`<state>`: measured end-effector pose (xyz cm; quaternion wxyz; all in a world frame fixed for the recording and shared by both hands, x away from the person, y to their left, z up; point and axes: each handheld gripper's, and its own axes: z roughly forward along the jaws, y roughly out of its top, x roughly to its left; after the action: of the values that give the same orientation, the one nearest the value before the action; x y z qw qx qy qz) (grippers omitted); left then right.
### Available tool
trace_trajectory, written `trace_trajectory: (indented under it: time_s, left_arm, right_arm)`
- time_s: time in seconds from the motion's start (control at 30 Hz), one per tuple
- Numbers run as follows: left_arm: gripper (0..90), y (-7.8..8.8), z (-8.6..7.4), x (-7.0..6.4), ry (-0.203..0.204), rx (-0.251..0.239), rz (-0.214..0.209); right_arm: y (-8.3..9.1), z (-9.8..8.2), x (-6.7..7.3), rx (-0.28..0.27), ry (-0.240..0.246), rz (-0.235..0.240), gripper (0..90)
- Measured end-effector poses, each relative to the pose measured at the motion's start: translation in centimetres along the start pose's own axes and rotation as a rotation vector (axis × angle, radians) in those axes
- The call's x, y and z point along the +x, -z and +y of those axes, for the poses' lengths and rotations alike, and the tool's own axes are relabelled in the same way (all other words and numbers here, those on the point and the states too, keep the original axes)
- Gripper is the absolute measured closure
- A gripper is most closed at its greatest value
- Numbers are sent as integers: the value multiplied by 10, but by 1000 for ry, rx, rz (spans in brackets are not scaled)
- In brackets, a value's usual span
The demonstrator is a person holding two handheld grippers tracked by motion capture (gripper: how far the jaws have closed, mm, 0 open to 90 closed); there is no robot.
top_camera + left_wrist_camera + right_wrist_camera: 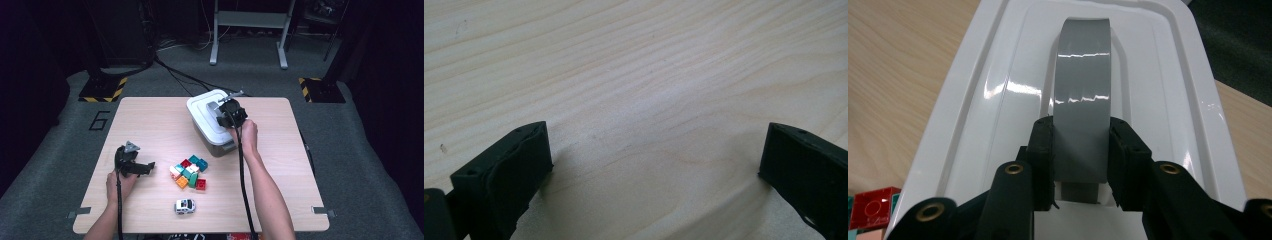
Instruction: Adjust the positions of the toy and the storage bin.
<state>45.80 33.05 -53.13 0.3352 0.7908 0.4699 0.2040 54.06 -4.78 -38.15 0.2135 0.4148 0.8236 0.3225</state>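
A pale wooden table (pixel 150 120) is set on grey carpet. A lidded white box (pixel 212 125) is placed toward its far side, a heap of coloured bricks (pixel 190 172) at the middle, and a small toy car (pixel 185 206) near the front edge.

Near end of grey handle (pixel 1082 100) covered by right tool (pixel 1081 165); white lid (pixel 1158 75) cut off below (box contents hidden).
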Motion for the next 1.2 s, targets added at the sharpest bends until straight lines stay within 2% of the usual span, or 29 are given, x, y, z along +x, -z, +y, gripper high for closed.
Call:
trace_trajectory:
  time_s: [0.1, 0.13, 0.23, 0.3, 0.33, 0.37, 0.43, 0.47, 0.53, 0.57, 0.67, 0.7, 0.73, 0.77, 0.83, 0.9, 1.0, 1.2]
  left_arm:
    - [2, 1, 0, 1, -8, 12, -3]
    - [3, 0, 0, 0, 4, 2, -1]
    - [2, 0, 0, 0, 3, 1, -1]
    - [3, 1, 0, 0, 0, 6, -3]
    - [3, 0, 0, 0, 2, -1, 0]
    - [3, 0, 0, 0, 2, -1, 0]
    - [3, 0, 0, 0, -4, 3, -1]
    - [3, 0, 0, 0, -3, 3, -1]
    - [3, 0, 0, 0, -5, 4, -1]
    - [3, 0, 0, 0, -4, 3, -1]
    - [2, 0, 0, 0, 3, -2, 0]
    - [3, 1, 0, 1, -6, 11, -3]
    - [2, 0, 0, 0, 3, -3, 0]
    - [3, 0, 0, 0, -4, 3, -1]
    - [2, 0, 0, 0, -4, 4, -1]
    - [2, 1, 0, 0, -5, 8, -2]
    - [3, 1, 0, 0, 0, 11, -5]
    - [3, 0, 0, 0, 2, -1, 0]
  right_arm:
    - [7, -7, -3, 2, -10, 3, 673]
    - [12, -12, -5, 2, -13, 2, 673]
    - [17, -17, -6, -1, -10, 4, 673]
    - [21, -22, -6, -4, -29, 6, 671]
    - [24, -25, -8, 5, -60, 20, 630]
    - [24, -25, -8, 5, -60, 20, 630]
    - [26, -26, -12, -2, -99, 37, 526]
    - [27, -25, -14, -12, -103, 30, 480]
    - [27, -20, -15, -20, -111, 32, 452]
    - [25, -11, -14, -32, -99, 10, 442]
    - [19, 0, -10, -20, -70, -18, 453]
    - [15, 4, -8, -10, -59, -36, 475]
    - [11, 8, -5, 0, -37, -64, 497]
    - [2, 13, -2, 24, -14, -95, 555]
    - [-2, 14, -1, 35, 2, -104, 573]
    - [-7, 13, 1, 21, 11, -97, 653]
    - [-7, 10, 5, 17, 5, -112, 663]
    - [1, 3, 0, 25, 3, -94, 668]
